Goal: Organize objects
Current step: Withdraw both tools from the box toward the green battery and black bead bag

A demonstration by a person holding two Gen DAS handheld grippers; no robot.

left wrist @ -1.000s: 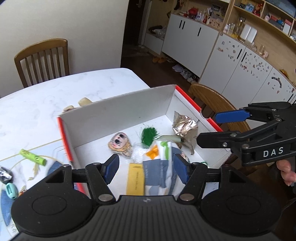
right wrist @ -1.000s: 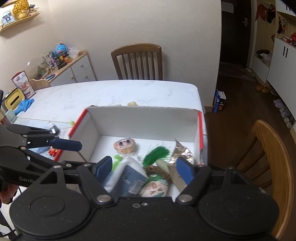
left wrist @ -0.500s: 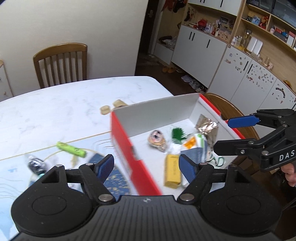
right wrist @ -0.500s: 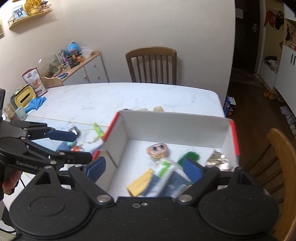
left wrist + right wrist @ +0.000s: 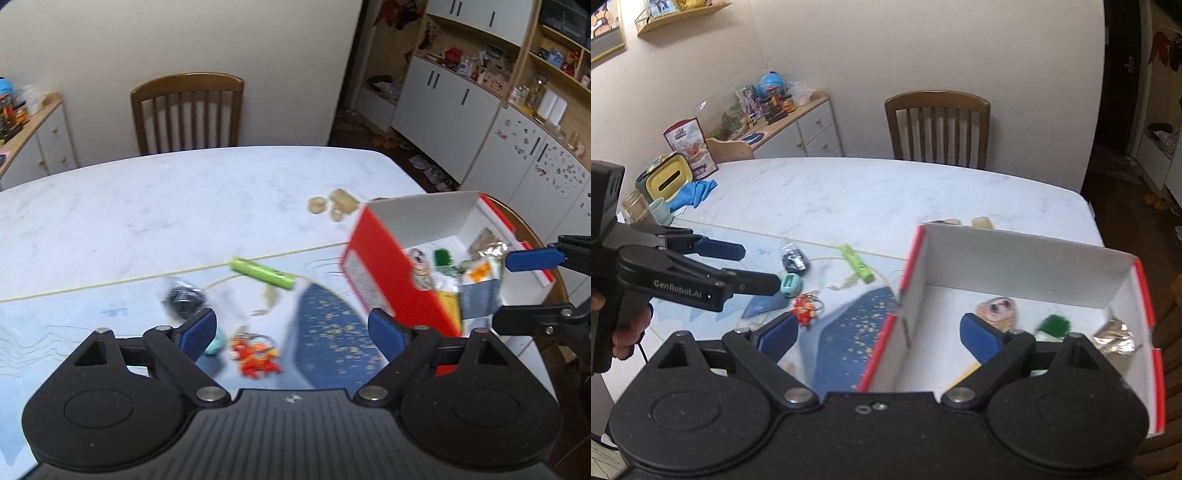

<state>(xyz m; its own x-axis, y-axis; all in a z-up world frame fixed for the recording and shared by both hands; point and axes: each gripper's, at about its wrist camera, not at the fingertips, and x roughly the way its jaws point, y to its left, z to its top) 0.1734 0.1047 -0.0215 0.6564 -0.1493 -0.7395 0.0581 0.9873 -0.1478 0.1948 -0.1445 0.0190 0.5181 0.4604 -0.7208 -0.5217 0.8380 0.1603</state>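
Observation:
A red-and-white box (image 5: pixel 384 273) (image 5: pixel 1015 258) stands on the table at the right, holding a face toy (image 5: pixel 997 308), a green tuft (image 5: pixel 1052 325), a foil packet (image 5: pixel 1113 338) and other packs. Left of it, on the blue mat, lie a green tube (image 5: pixel 262 273) (image 5: pixel 856 263), a black packet (image 5: pixel 183 300), a teal piece (image 5: pixel 791 285) and a red keychain toy (image 5: pixel 256 356) (image 5: pixel 804 308). My left gripper (image 5: pixel 291 332) hangs over the keychain, jaws opening, nothing between them. My right gripper (image 5: pixel 879 334) straddles the box's left wall from above, jaws opening, empty.
Beige pieces (image 5: pixel 332 205) lie behind the box. A wooden chair (image 5: pixel 186 110) stands at the table's far side, another at the right edge. A yellow tissue box (image 5: pixel 666 181), blue cloth (image 5: pixel 696 190) and jars sit at the far left. White marble tabletop (image 5: pixel 868 192) stretches beyond the mat.
Both grippers have swung left, away from above the box's contents toward the mat with the loose items. Both pairs of jaws stand wider than before.

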